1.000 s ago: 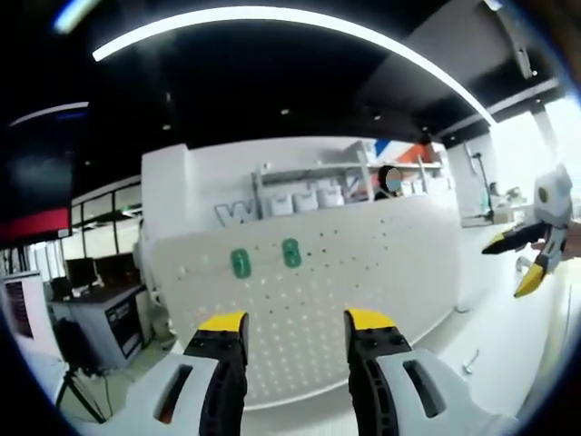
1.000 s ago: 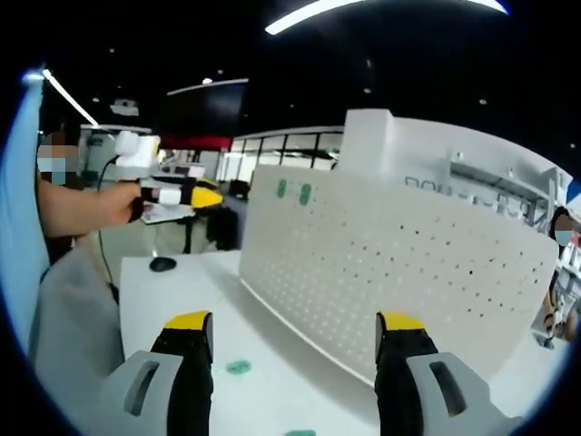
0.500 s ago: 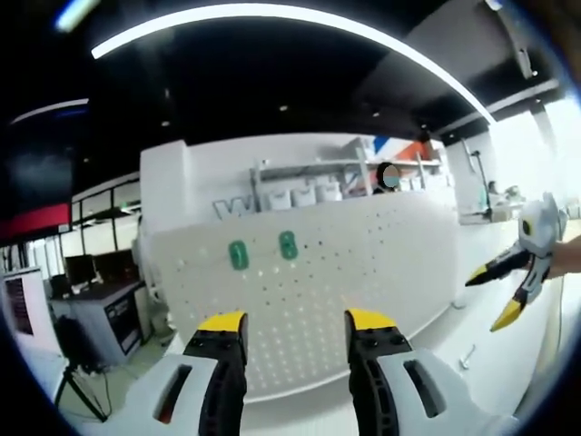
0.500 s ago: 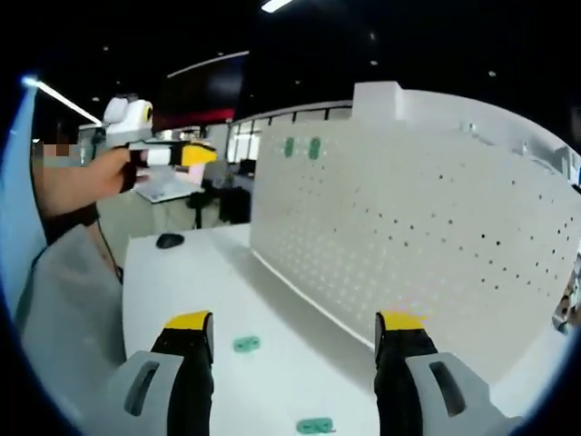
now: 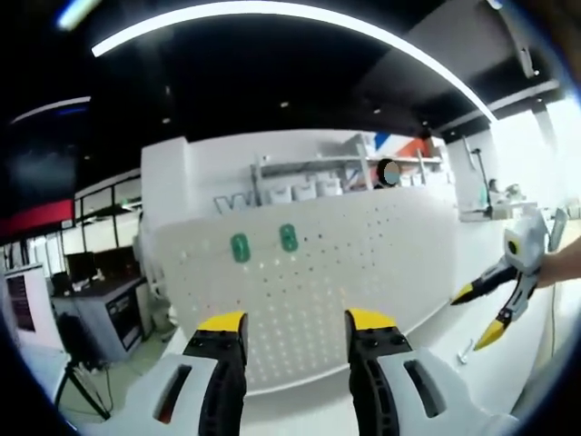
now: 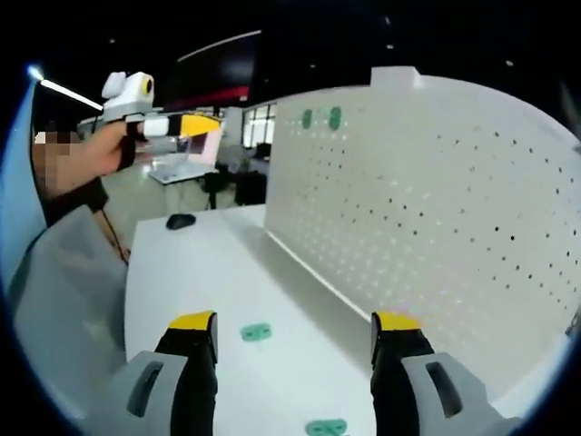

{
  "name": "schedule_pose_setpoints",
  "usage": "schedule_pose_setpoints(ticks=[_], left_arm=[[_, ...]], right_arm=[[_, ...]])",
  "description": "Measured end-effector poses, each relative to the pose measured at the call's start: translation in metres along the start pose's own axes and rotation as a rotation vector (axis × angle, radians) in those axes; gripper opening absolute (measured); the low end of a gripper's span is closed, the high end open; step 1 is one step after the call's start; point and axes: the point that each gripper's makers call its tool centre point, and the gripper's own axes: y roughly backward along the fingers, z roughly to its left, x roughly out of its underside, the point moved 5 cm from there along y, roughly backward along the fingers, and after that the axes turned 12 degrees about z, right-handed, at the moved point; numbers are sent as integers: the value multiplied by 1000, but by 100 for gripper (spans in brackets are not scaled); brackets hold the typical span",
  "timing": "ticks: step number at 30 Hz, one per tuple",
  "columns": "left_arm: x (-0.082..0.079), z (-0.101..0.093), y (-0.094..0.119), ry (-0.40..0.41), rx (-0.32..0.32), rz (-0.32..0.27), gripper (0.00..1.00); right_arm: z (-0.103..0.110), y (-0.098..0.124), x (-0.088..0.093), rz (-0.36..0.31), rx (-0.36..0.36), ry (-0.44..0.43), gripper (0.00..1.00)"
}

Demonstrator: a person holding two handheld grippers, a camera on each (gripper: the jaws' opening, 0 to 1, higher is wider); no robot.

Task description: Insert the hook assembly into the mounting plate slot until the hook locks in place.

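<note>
two green hook pieces (image 6: 256, 332) (image 6: 327, 427) lie flat on the white table (image 6: 191, 272) in the right gripper view, one between the jaws of the right gripper (image 6: 295, 327) and nearer its left jaw, the other lower down near the bottom edge between the jaw bodies. the right gripper's jaws stand wide apart with nothing between them (neither hook piece is touched). the white perforated mounting plate (image 6: 436, 191) stands upright on the table, ahead and to the right of this gripper, and carries two green hooks (image 6: 307, 118) (image 6: 335, 117) side by side near its upper left corner. a dark mouse (image 6: 182, 221) sits on the far end of the table.

in the left gripper view, the left gripper (image 5: 295, 322) is held up facing the mounting plate (image 5: 363, 263), jaws parted and empty; the two mounted green hooks (image 5: 240, 247) (image 5: 289, 238) appear above and between its jaw tips, well apart from them. the right gripper (image 5: 484, 313) enters at the right edge, jaws spread, pointing down toward the table, with a small pale metal part (image 5: 465, 351) lying on the table just below its tips. the left gripper (image 6: 195, 125) shows at upper left of the right gripper view, held in a hand (image 6: 86, 168).
</note>
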Motion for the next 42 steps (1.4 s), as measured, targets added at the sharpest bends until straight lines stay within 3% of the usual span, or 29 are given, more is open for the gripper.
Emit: schedule_pose_setpoints(ticks=[14,42], left_arm=[[4,-1,-2,3,2,14,44],[14,4,-4,6,-8,47,42]], right_arm=[[6,-24,11,41,-46,0,63],[15,-83,25,124,-173,89,47]])
